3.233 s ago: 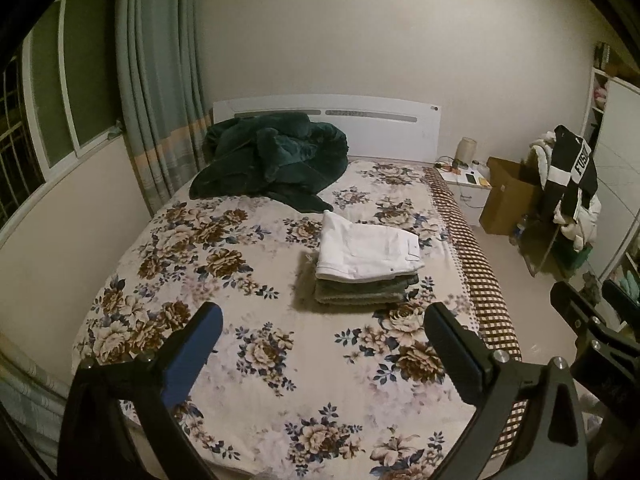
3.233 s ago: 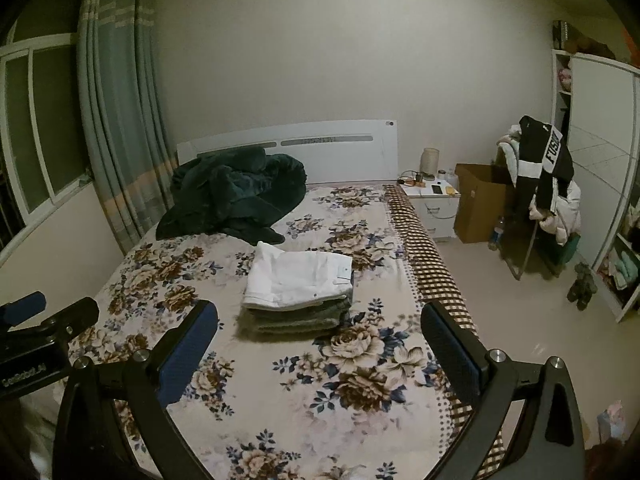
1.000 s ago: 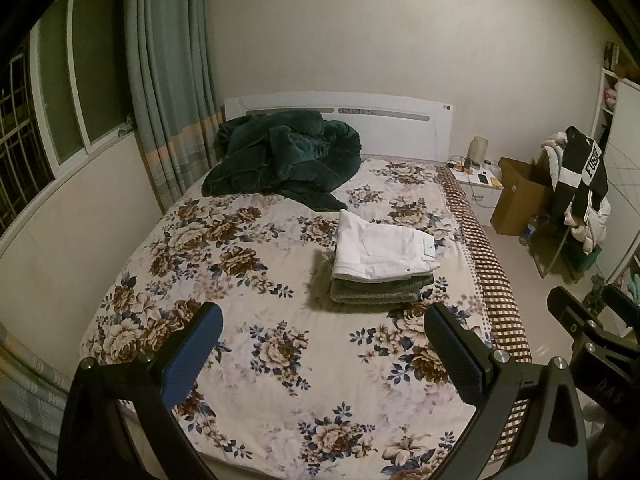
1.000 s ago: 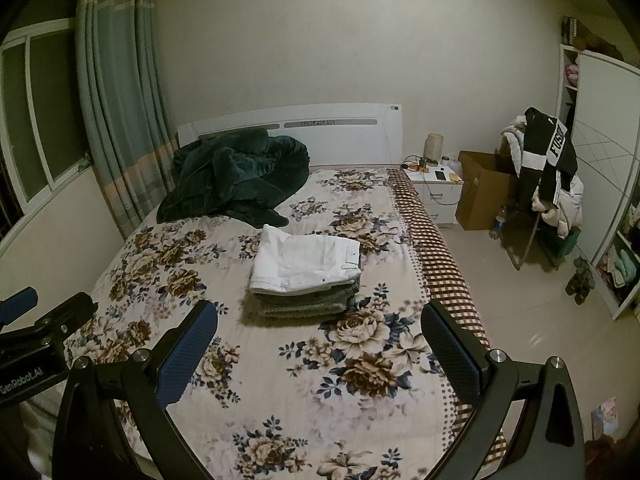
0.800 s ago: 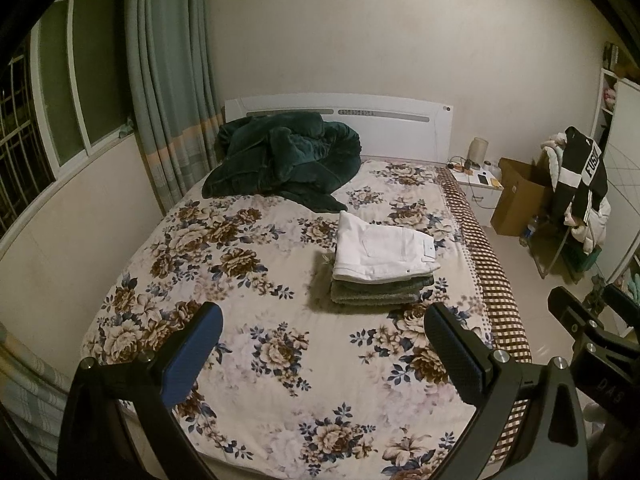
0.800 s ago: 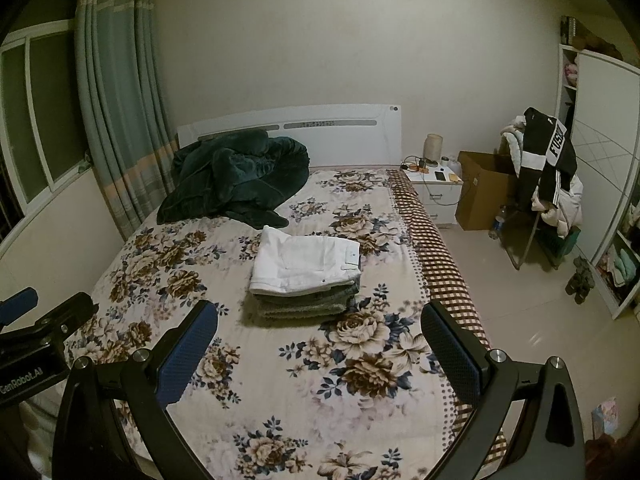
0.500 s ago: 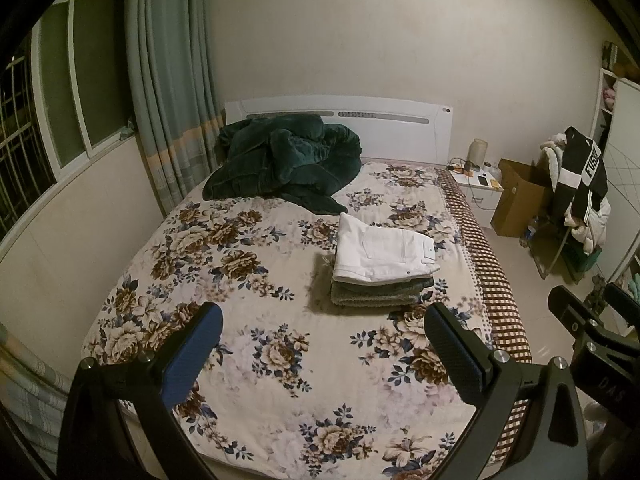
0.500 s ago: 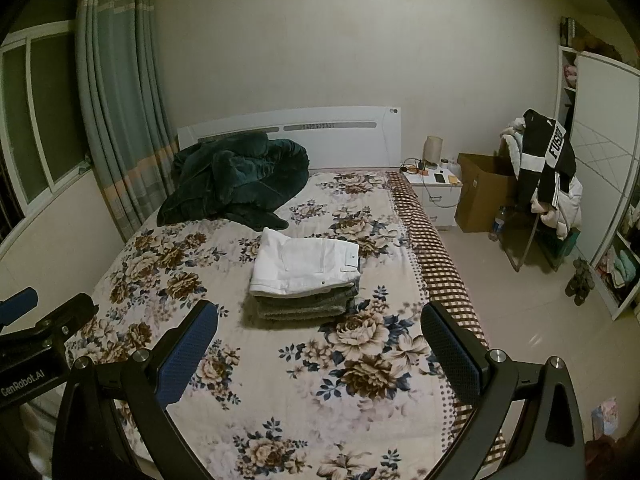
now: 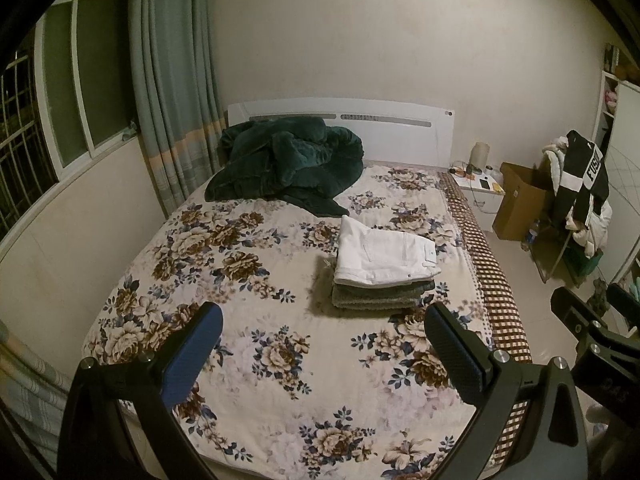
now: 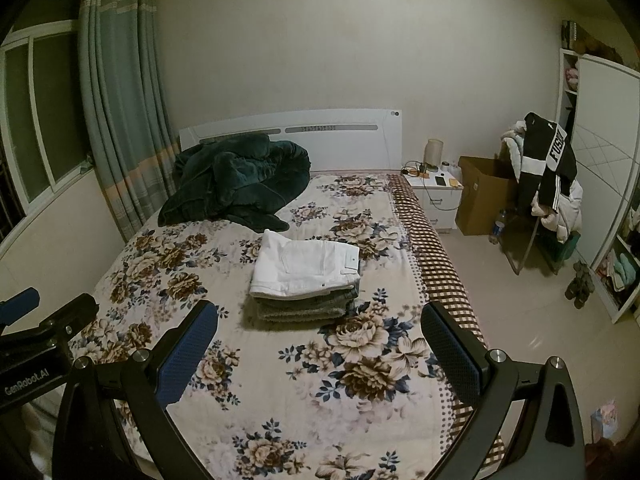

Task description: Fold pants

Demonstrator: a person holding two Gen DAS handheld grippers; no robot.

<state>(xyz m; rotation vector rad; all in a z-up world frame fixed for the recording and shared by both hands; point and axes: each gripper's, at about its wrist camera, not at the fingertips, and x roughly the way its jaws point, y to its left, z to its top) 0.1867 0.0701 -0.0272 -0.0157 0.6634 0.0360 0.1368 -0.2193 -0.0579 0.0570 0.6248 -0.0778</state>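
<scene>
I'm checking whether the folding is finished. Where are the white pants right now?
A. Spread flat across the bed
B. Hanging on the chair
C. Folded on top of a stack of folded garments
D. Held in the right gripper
C: the white pants lie folded on top of the grey-green folded garments on the bed, and both grippers' jaws are open and empty.
</scene>
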